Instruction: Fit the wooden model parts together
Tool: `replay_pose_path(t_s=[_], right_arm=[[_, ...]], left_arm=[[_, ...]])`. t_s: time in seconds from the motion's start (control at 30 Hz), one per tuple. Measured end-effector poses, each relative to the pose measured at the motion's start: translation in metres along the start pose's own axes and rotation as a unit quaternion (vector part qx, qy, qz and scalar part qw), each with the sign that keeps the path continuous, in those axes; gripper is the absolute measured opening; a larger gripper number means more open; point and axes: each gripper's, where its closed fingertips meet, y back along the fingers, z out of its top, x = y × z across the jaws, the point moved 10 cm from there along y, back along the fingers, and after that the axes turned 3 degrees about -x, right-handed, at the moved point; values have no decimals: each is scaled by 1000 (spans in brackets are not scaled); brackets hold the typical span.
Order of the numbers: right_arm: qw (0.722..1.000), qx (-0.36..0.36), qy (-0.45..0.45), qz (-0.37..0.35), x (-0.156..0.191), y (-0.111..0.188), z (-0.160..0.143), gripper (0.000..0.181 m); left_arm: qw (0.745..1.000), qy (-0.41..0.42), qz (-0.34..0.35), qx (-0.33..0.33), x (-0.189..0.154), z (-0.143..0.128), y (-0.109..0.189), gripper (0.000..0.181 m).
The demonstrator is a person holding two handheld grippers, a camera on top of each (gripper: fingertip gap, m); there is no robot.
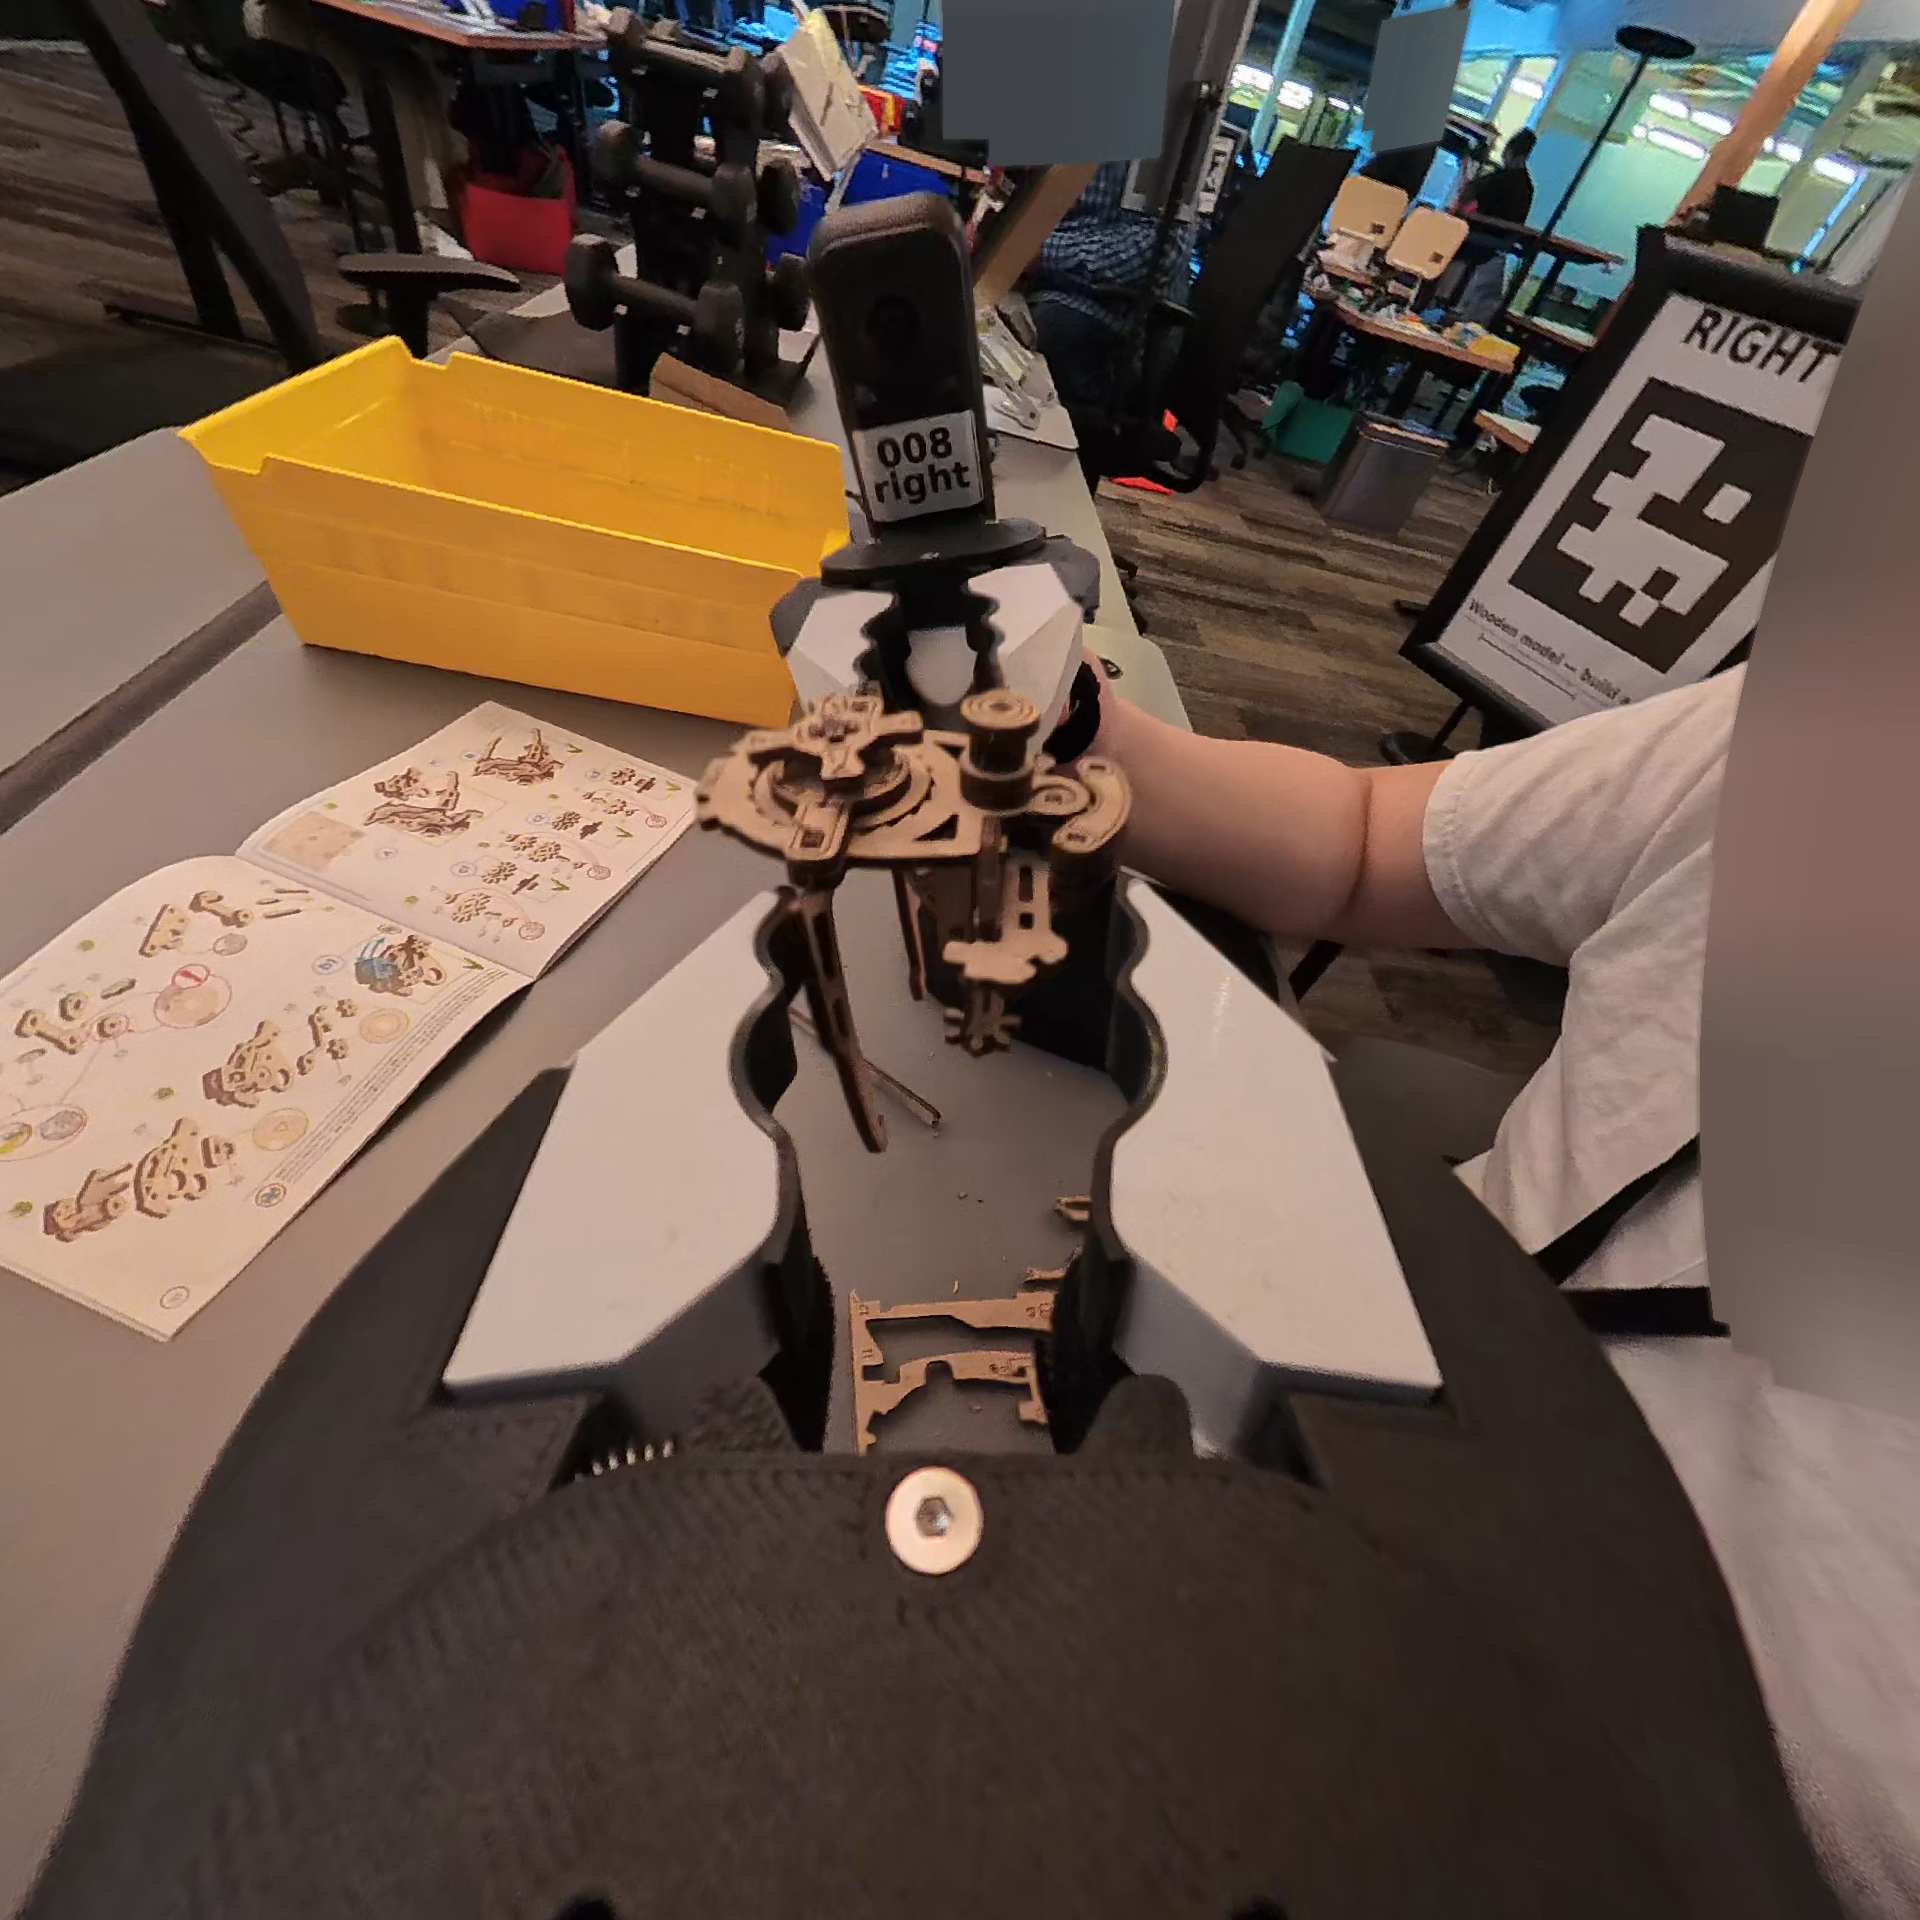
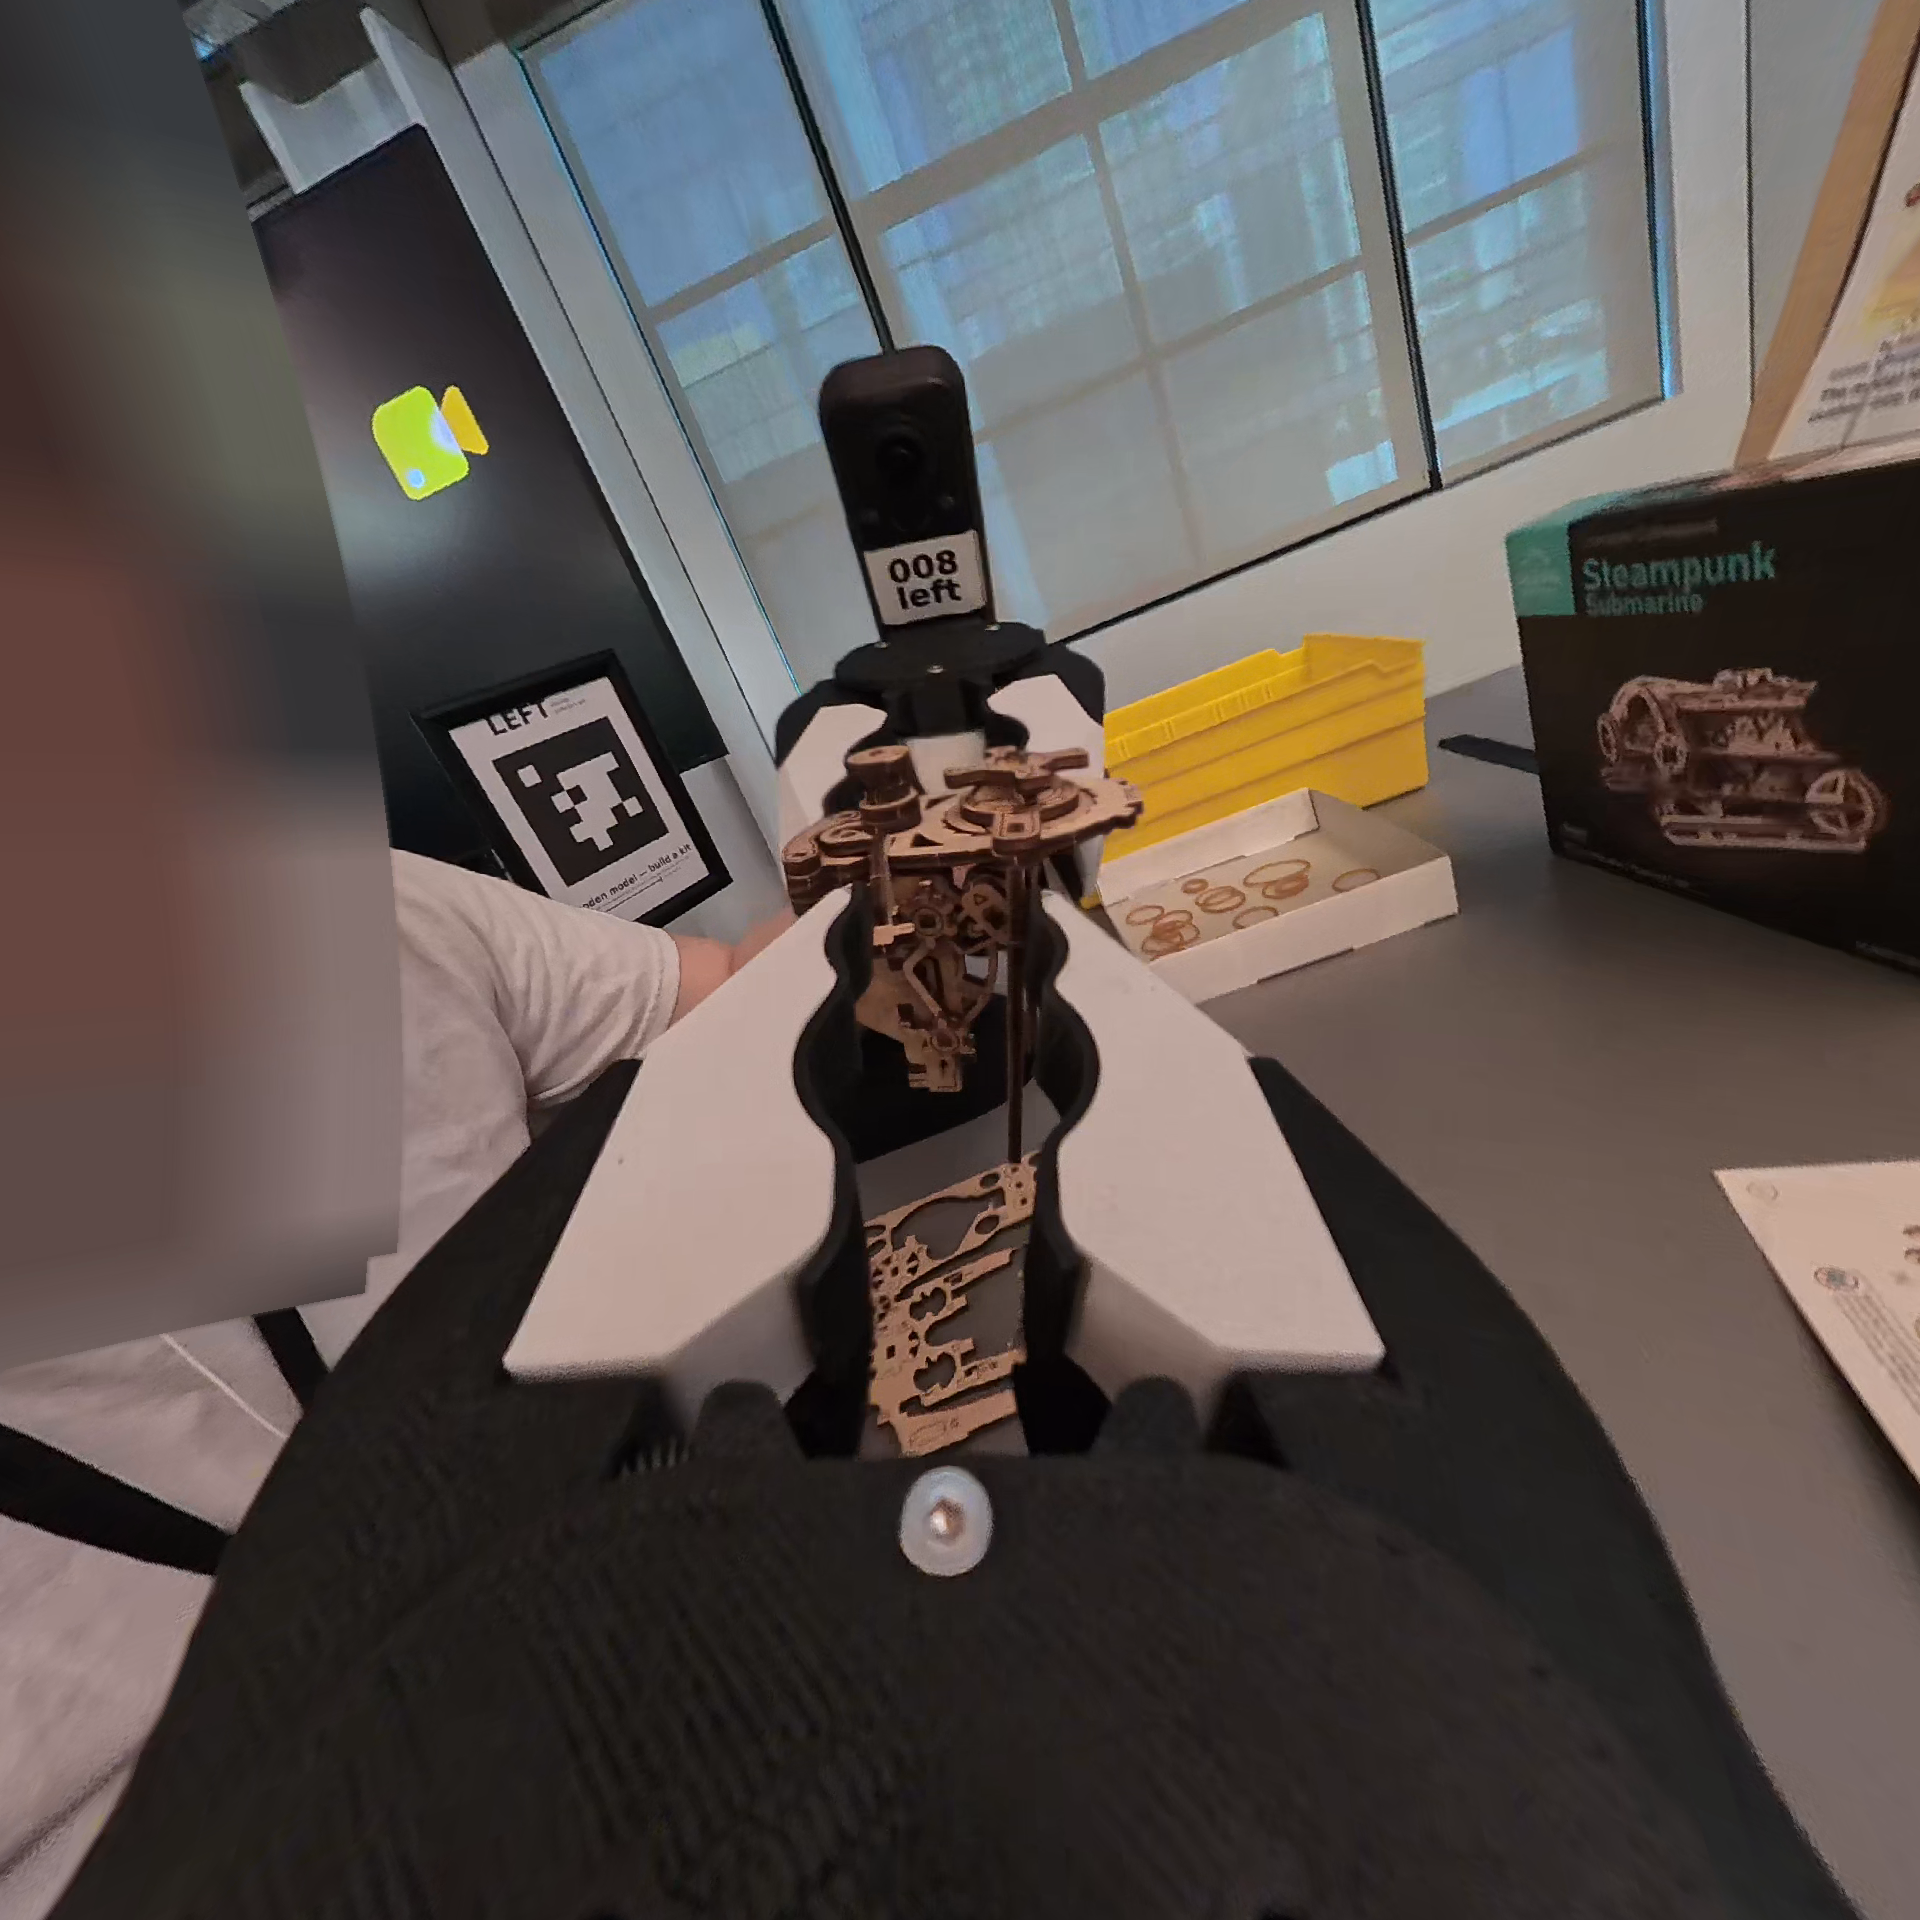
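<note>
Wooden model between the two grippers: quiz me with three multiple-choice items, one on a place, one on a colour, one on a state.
1. Where does the open instruction booklet lie in the left wrist view?
A. left of the model
B. inside the bin
C. on the box

2. What colour is the bin?
A. blue
B. yellow
C. red

3. How is the wooden model placed?
A. flat on the table
B. in the white tray
C. raised off the table, between the left gripper and right gripper

Answers: 1 A, it lies flat on the table, left of the model. 2 B, its walls are plainly yellow. 3 C, tabletop shows beneath it.
</note>
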Motion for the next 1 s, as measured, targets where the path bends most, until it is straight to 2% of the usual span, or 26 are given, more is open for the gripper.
replay_pose_path(t_s=[0.13, 0.27, 0.63, 0.7, 0.73, 0.8, 0.87, 0.93, 1.0], right_arm=[[997, -6, 76, 13, 10, 2, 5, 26], [986, 19, 165, -3, 19, 2, 6, 26], [959, 48, 280, 15, 31, 1, 1, 28], [953, 52, 296, 32, 34, 1, -1, 27], [949, 55, 309, 26, 36, 0, -1, 28], [932, 68, 355, 12, 39, -2, -5, 28], [914, 86, 395, -12, 43, -4, -7, 27], [883, 102, 456, -44, 47, -6, -9, 27], [837, 113, 528, -90, 53, -9, -10, 27]], left_arm=[[997, -73, -4, 22, 1, -5, 4, 39], [993, -121, -3, -4, 0, -5, 8, 31], [958, -285, 27, 12, -15, -9, 9, 26], [946, -320, 50, 28, -13, -12, 9, 0], [937, -344, 58, 29, -13, -15, 9, 0], [920, -381, 80, 30, -13, -20, 9, 1], [918, -382, 98, 42, -9, -24, 7, 3], [930, -345, 115, 54, 1, -25, 10, 5], [950, -279, 132, 44, 15, -21, 20, 19]])
